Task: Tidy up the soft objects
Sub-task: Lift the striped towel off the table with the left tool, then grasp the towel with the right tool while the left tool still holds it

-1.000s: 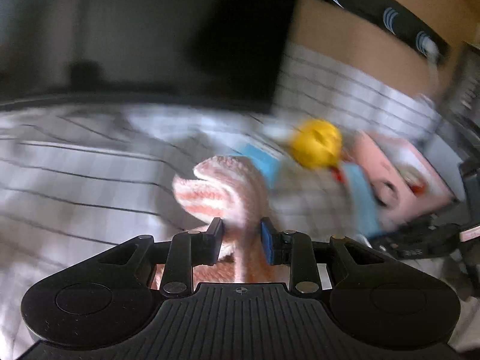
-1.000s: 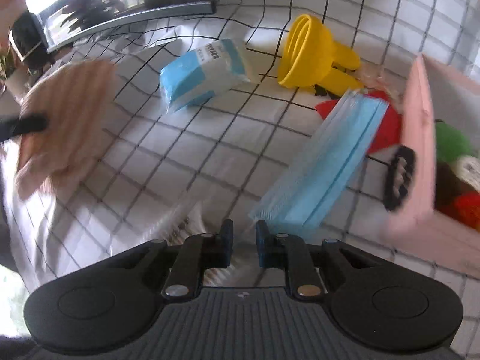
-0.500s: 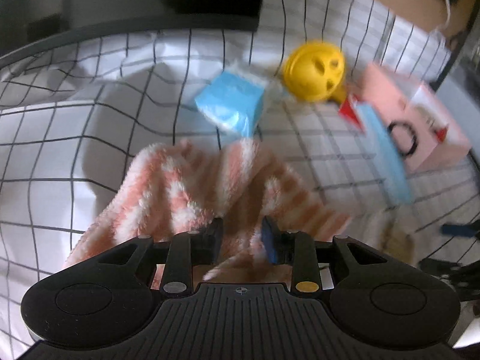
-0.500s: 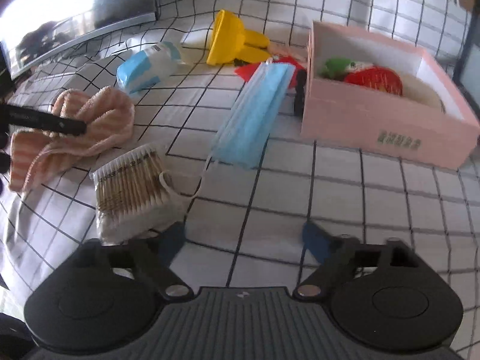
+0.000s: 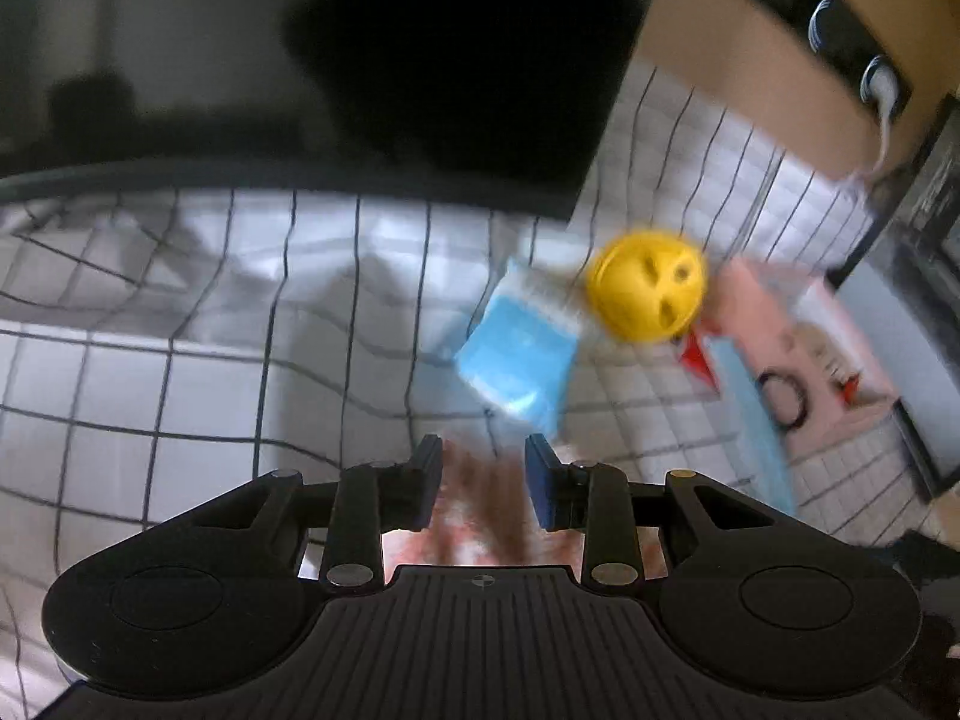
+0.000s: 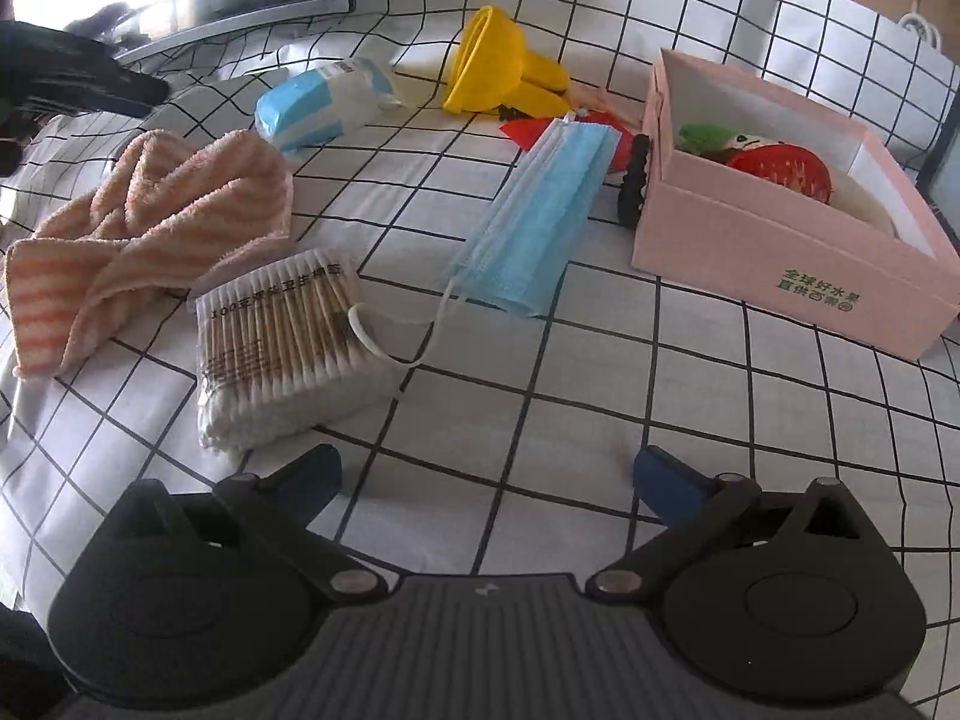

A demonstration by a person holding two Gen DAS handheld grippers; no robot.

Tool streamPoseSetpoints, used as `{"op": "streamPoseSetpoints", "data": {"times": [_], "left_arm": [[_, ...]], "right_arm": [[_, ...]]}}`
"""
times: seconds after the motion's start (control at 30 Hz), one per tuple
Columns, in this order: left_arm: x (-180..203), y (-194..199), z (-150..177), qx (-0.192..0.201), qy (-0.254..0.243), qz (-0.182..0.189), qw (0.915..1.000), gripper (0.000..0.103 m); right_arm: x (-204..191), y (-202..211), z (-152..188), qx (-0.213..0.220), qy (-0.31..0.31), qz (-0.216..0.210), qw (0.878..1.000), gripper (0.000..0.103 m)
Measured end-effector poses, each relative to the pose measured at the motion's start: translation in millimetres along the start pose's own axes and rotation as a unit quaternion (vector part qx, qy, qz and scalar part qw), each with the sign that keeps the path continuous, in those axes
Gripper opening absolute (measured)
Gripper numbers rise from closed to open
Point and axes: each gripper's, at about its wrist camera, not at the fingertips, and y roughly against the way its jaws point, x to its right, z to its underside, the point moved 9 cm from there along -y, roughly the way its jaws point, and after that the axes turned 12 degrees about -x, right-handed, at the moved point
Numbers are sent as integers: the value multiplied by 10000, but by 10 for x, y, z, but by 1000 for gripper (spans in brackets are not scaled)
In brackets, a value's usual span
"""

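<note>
Orange-striped terry towel (image 6: 150, 222) lies crumpled left of the cotton-swab pack (image 6: 282, 324); left gripper (image 5: 483, 480) nearer, narrow, grip unclear; right gripper (image 6: 486, 480) wide, empty.

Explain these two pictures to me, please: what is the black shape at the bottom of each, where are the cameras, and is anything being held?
Each black shape is a hand-held gripper with two jaws. A person carries one in each hand, and a wide-angle camera on each looks forward along the jaws. The left gripper gives a blurred picture. Its jaws stand close together over something orange, probably the striped towel, but a grip cannot be confirmed. The right gripper has its jaws wide apart, holding nothing. Its picture shows a checked cloth bearing the towel, a cotton swab pack, a blue face mask, a tissue pack, a yellow funnel and an open pink box.
</note>
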Motion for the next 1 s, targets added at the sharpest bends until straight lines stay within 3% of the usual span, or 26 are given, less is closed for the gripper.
{"op": "streamPoseSetpoints", "data": {"times": [0.07, 0.1, 0.2, 0.27, 0.3, 0.33, 0.37, 0.4, 0.47, 0.53, 0.6, 0.77, 0.87, 0.9, 0.93, 0.97, 1.0], "left_arm": [[-91, -106, 53, -369, -177, -259, 9988, 33], [-115, -123, 92, -482, -192, -188, 9985, 33], [-155, -183, 276, -834, 142, 547, 9949, 33], [-217, -208, 380, -903, 296, 536, 9940, 33], [-247, -164, 411, -852, 297, 399, 9951, 33], [-251, -70, 411, -713, 318, 312, 9965, 33], [-261, 38, 422, -552, 385, 332, 9972, 33], [-276, 154, 453, -370, 500, 398, 9973, 33], [-301, 381, 530, -25, 751, 442, 9962, 33], [-323, 583, 646, 291, 977, 280, 9944, 33], [-329, 716, 782, 519, 1214, 226, 9910, 33], [-331, 876, 1234, 740, 1897, 405, 9782, 33], [-361, 920, 1552, 666, 2226, 378, 9719, 33], [-387, 956, 1642, 642, 2315, 368, 9700, 33], [-413, 1003, 1769, 626, 2416, 348, 9677, 33], [-439, 1044, 1871, 625, 2489, 329, 9659, 33], [-470, 1087, 1964, 629, 2576, 294, 9637, 33]], "right_arm": [[-18, -2, -2, -29, 37, -12, 10000, 103], [-21, 0, 2, -40, 74, -28, 10000, 103], [-24, 6, 24, 20, 159, -62, 9999, 103], [-21, 15, 43, 75, 146, -58, 9998, 103], [-23, 17, 48, 91, 134, -50, 9999, 99], [-24, 23, 54, 69, 154, -45, 9998, 86], [-34, 42, 48, -22, 213, -73, 9997, 82], [-60, 87, 35, -75, 271, -157, 9995, 81], [-123, 310, -86, 242, 385, -337, 9984, 82], [-255, 537, -323, 684, 576, -555, 9944, 85], [-436, 613, -584, 792, 736, -911, 9900, 85], [-1058, 355, -1391, 733, 921, -1748, 9775, 85], [-1334, -5, -1771, 640, 868, -1797, 9778, 81], [-1384, -110, -1832, 585, 851, -1774, 9787, 72], [-1437, -258, -1906, 494, 848, -1720, 9802, 51], [-1468, -359, -1923, 376, 853, -1688, 9812, 38], [-1487, -476, -1919, 197, 847, -1688, 9818, 15]]}}
